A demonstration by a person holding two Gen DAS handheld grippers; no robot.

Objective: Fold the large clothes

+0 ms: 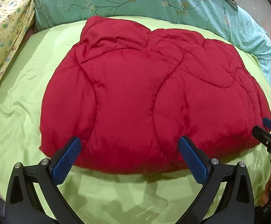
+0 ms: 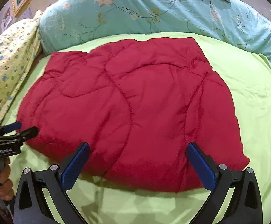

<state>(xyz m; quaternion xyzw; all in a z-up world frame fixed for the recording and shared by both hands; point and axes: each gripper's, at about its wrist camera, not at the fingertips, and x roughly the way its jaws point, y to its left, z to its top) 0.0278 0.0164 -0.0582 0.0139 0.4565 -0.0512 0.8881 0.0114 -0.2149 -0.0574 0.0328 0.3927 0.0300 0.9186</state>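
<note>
Where the lime sheet (image 1: 23,100) spreads, teal bedding (image 2: 135,13) borders it.

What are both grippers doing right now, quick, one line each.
Left gripper: open, holding nothing, poised at the near edge of the red quilt.
Right gripper: open, holding nothing, at the same near edge.

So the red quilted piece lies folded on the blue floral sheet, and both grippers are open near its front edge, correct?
Not quite: the red quilted piece lies on the light green sheet, as the left wrist view shows. The blue floral bedding is behind it. Both the left gripper and right gripper are open.
</note>
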